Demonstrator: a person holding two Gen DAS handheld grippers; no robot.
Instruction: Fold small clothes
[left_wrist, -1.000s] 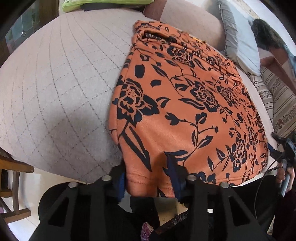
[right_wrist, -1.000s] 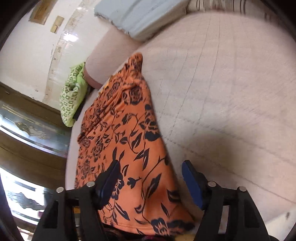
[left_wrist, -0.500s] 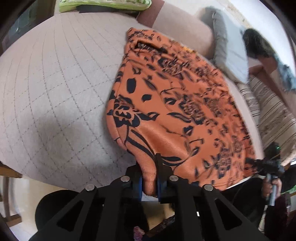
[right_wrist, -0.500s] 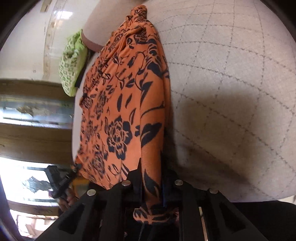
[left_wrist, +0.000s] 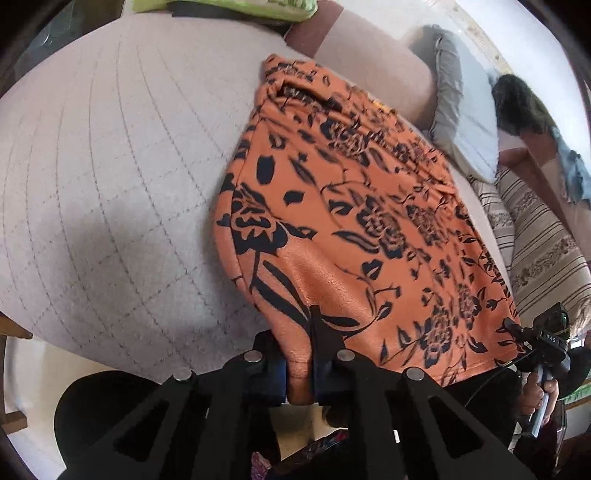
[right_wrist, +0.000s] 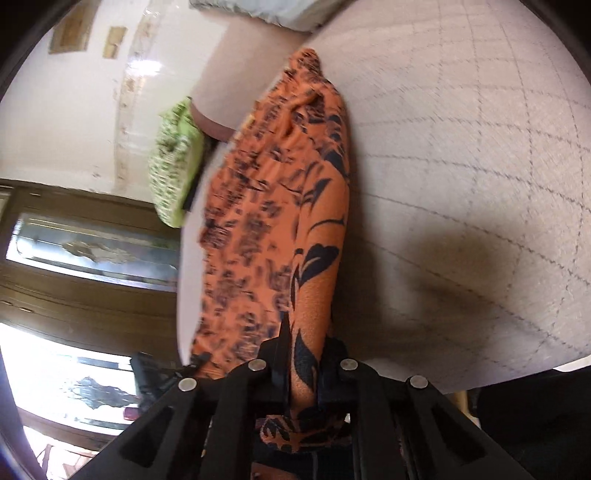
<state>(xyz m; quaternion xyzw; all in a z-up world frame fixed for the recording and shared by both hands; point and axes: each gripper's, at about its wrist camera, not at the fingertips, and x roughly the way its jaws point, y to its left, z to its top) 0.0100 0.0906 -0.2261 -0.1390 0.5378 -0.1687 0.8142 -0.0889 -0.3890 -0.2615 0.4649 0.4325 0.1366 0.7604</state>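
Observation:
An orange garment with a black flower print (left_wrist: 354, 206) lies spread on a pale quilted surface (left_wrist: 110, 184). My left gripper (left_wrist: 300, 365) is shut on the garment's near hem, close to its left corner, and the cloth bunches between the pads. In the right wrist view the same orange garment (right_wrist: 295, 206) runs away from me in a lifted ridge. My right gripper (right_wrist: 304, 373) is shut on its near edge, with a flap of cloth hanging below the pads. In the left wrist view the right gripper (left_wrist: 515, 332) holds the garment's right corner, and a hand (left_wrist: 539, 398) is on its handle.
A grey pillow (left_wrist: 461, 122) and a striped cushion (left_wrist: 539, 251) lie to the right of the garment. A green patterned pillow (right_wrist: 177, 173) sits at the far end. A wooden cabinet with glass panels (right_wrist: 85, 258) stands beyond the surface's edge.
Both grippers have closed on the garment's near edge: a second ago their jaws stood apart around it. The right gripper has pulled its edge up into a ridge.

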